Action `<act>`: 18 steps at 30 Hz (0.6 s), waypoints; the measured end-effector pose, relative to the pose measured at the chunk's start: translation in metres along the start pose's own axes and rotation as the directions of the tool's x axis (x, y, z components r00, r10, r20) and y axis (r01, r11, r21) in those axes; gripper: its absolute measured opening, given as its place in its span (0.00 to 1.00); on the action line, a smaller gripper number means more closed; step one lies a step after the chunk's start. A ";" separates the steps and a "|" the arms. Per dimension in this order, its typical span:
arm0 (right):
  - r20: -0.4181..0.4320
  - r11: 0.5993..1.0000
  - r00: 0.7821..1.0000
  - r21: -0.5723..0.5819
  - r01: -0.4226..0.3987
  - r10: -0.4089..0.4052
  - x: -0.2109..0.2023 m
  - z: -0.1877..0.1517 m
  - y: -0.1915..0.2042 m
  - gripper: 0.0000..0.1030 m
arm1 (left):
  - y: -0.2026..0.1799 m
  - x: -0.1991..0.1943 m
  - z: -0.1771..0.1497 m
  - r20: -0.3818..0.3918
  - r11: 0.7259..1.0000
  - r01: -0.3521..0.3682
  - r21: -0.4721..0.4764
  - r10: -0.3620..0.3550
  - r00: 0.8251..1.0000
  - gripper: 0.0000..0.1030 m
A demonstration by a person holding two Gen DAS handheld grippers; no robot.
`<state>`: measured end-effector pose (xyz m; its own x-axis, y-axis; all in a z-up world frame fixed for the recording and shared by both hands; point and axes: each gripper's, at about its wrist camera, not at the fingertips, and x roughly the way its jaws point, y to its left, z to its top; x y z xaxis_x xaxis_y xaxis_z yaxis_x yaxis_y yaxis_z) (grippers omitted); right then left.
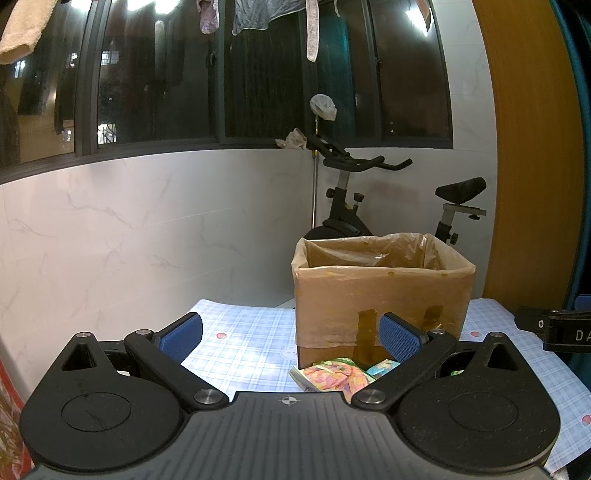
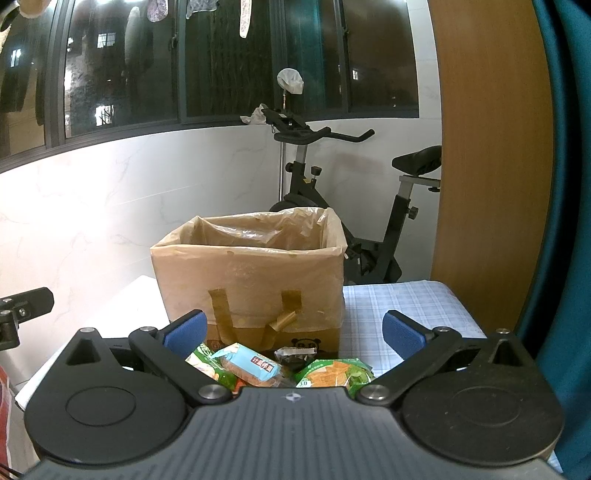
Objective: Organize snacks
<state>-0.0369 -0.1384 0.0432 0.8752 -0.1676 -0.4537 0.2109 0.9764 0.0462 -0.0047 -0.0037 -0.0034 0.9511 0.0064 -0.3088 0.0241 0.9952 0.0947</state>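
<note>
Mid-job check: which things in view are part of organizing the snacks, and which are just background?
Part of the job:
- lined cardboard box
- snack packets lying in front of it
- left gripper and right gripper, both open, holding nothing

Just lying about:
- exercise bike
- hanging laundry
- checked tablecloth

Dim indoor light, glare on the white wall [image 2: 74,206], strong fisheye bending at edges.
</note>
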 end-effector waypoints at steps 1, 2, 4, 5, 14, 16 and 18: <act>0.000 1.000 1.000 0.000 0.000 0.000 0.000 0.000 0.000 1.00 | 0.000 0.000 0.000 0.000 1.000 0.000 0.000 0.000 1.000 1.00; 0.000 1.000 1.000 0.000 0.000 0.000 0.000 0.000 0.000 1.00 | 0.000 0.000 0.000 0.000 1.000 -0.001 -0.001 0.001 1.000 1.00; 0.001 1.000 1.000 0.000 0.001 -0.001 0.000 0.000 0.000 1.00 | 0.000 0.000 0.000 -0.001 1.000 0.000 -0.002 0.000 1.000 1.00; 0.001 1.000 1.000 0.000 0.001 -0.001 0.000 0.000 0.000 1.00 | 0.000 0.000 0.000 -0.002 1.000 0.000 -0.002 0.000 1.000 1.00; 0.001 1.000 1.000 -0.001 0.001 -0.001 -0.001 0.000 0.000 1.00 | 0.001 0.000 0.000 -0.004 1.000 0.004 -0.005 -0.004 1.000 1.00; 0.001 1.000 1.000 -0.001 0.001 -0.001 -0.001 0.000 0.000 1.00 | 0.002 0.000 0.000 -0.005 1.000 0.005 -0.007 -0.005 1.000 1.00; 0.001 1.000 1.000 -0.001 0.001 -0.001 -0.001 0.000 0.000 1.00 | 0.002 0.000 -0.001 -0.005 1.000 0.006 -0.008 -0.006 1.000 1.00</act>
<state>-0.0379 -0.1386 0.0440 0.8753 -0.1687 -0.4531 0.2114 0.9764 0.0449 -0.0054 -0.0019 -0.0040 0.9493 0.0009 -0.3145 0.0274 0.9960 0.0856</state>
